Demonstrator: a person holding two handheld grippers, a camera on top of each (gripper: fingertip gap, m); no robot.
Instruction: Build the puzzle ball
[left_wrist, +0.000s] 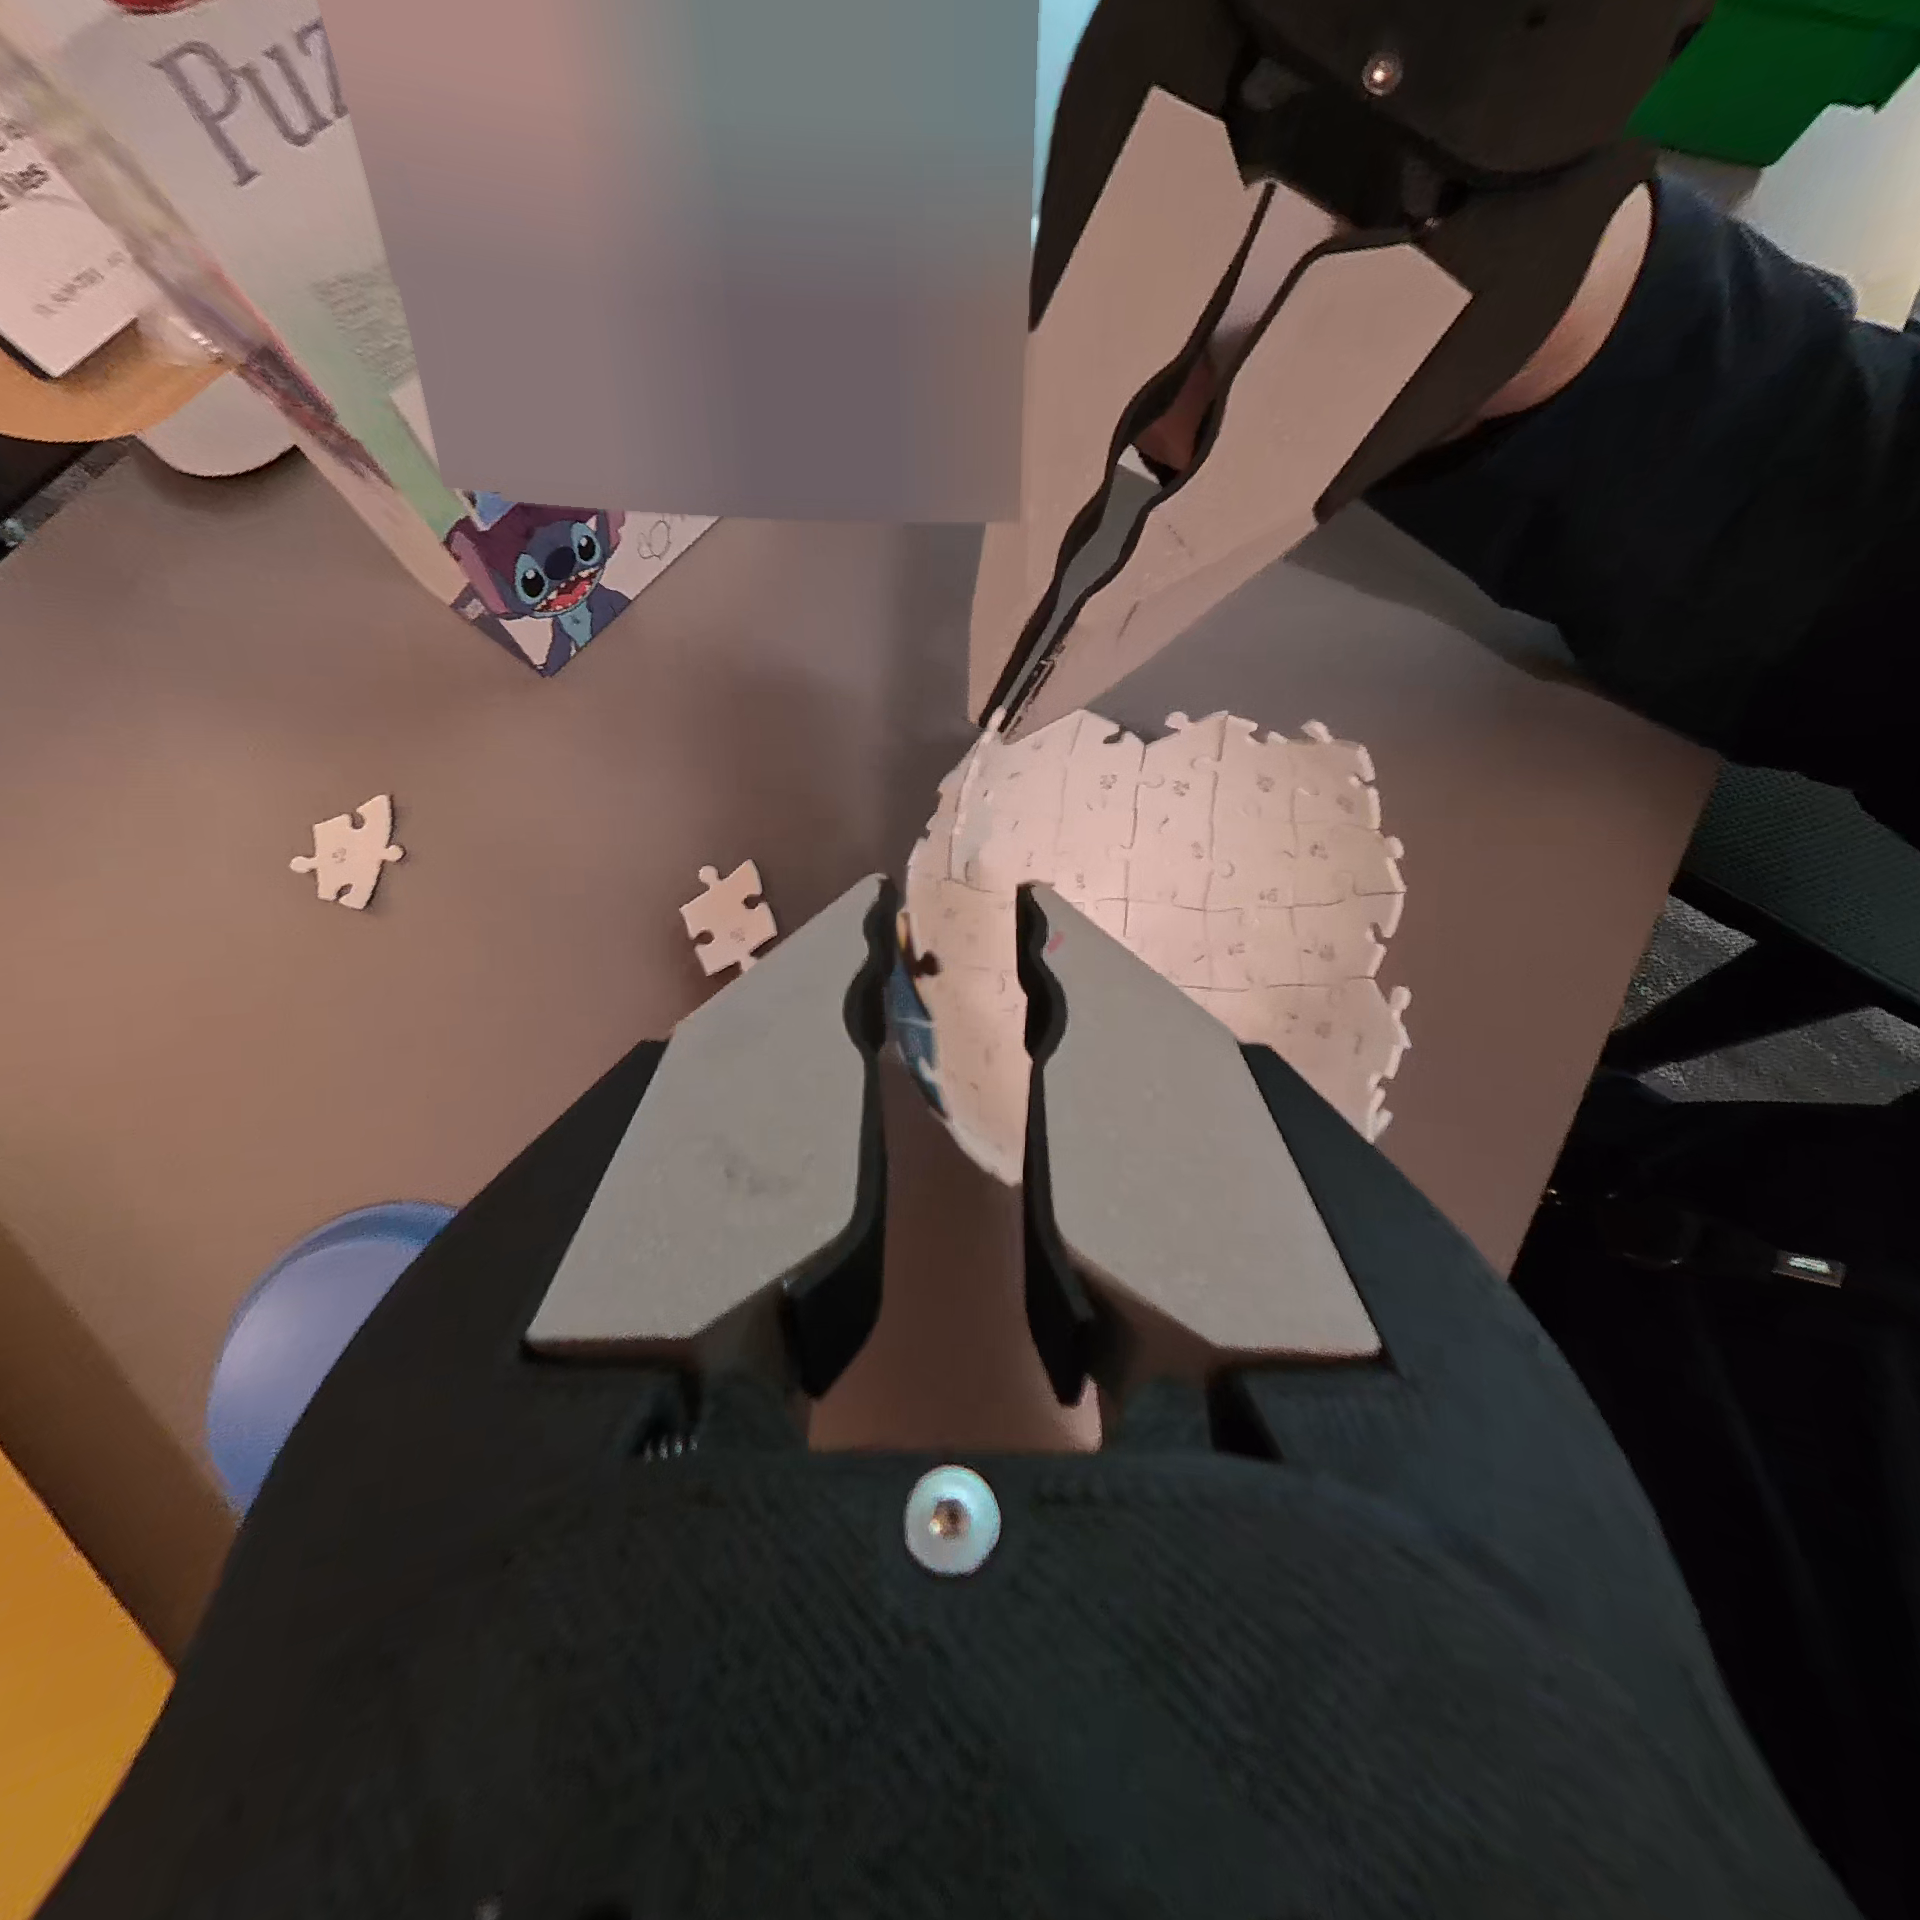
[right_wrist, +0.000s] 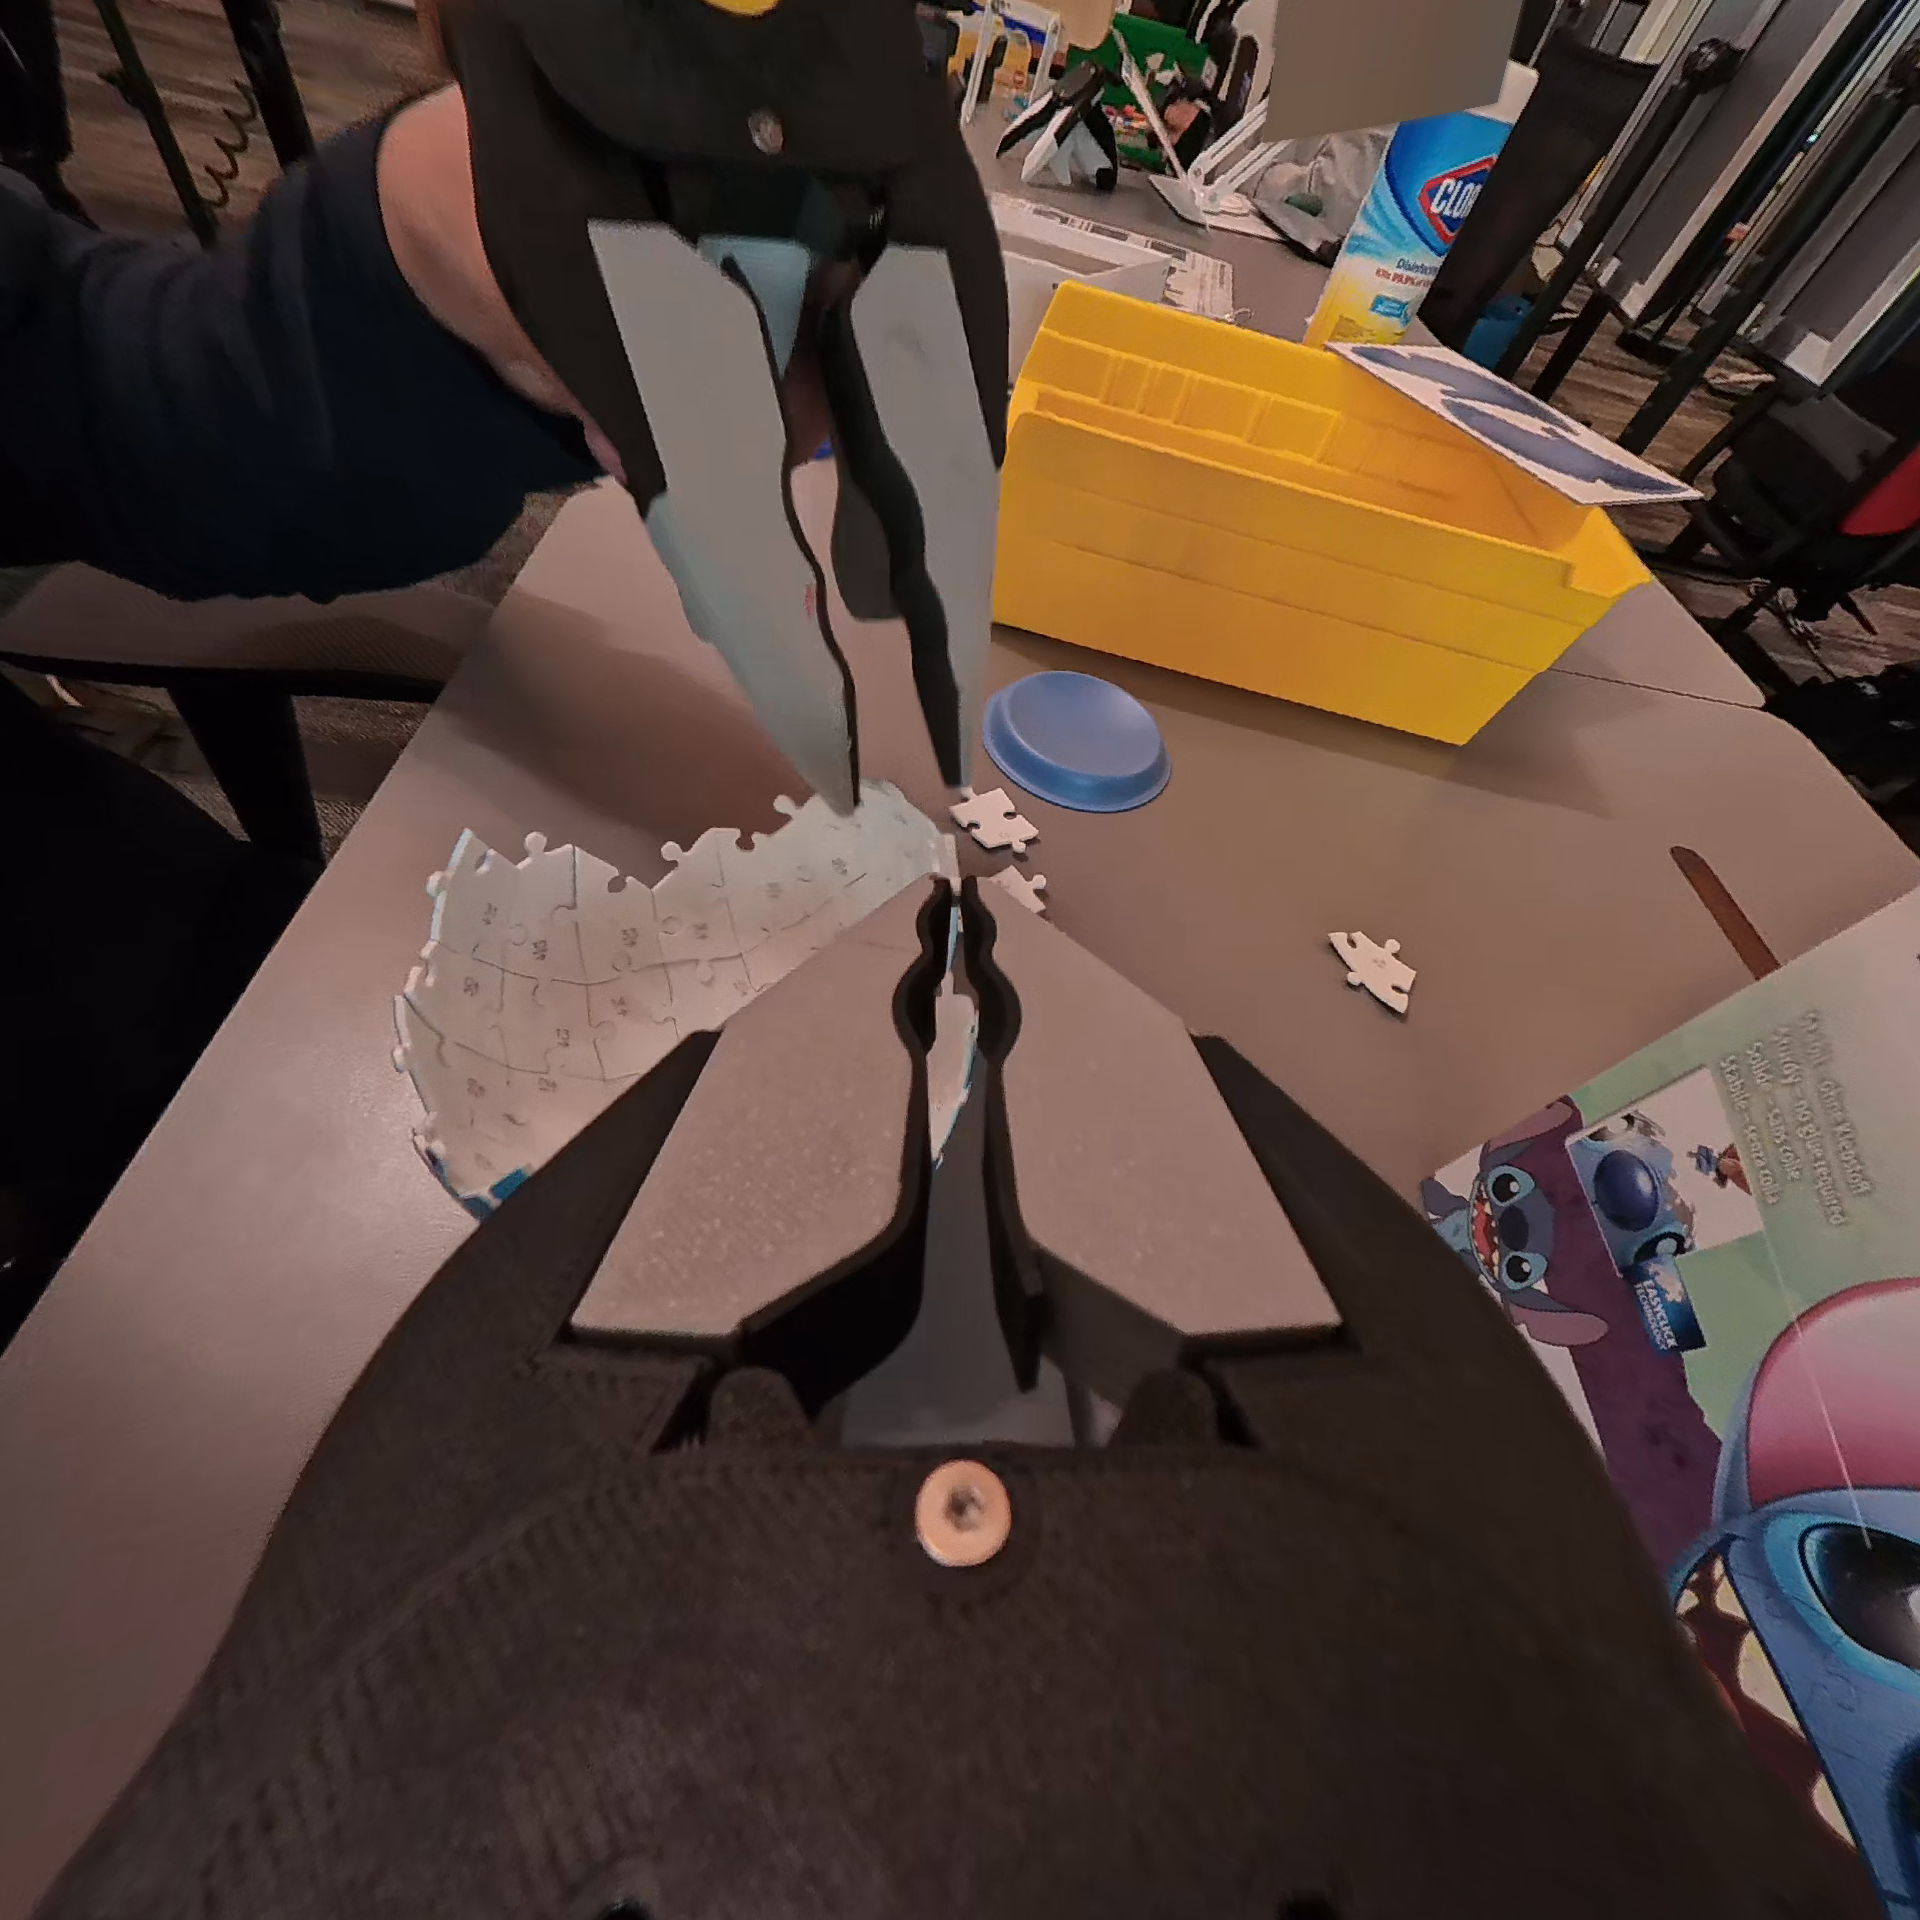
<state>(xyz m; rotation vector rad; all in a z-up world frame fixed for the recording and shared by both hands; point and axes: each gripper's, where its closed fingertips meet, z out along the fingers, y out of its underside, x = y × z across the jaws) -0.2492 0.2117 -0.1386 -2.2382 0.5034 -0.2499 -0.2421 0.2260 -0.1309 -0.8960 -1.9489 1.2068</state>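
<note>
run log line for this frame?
left gripper: straddles shell rim | right gripper: shut on rim | loose pieces: on table

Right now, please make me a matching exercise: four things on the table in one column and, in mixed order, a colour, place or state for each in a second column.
Column one:
1. half-built puzzle ball
2. round dish
3. bin
4. loose pieces

Column two:
a. yellow
b. blue, in front of the bin
c. flat on the table, white side up
d. rim pinched by the right tongs

Pairs: 1-d, 2-b, 3-a, 4-c
</note>
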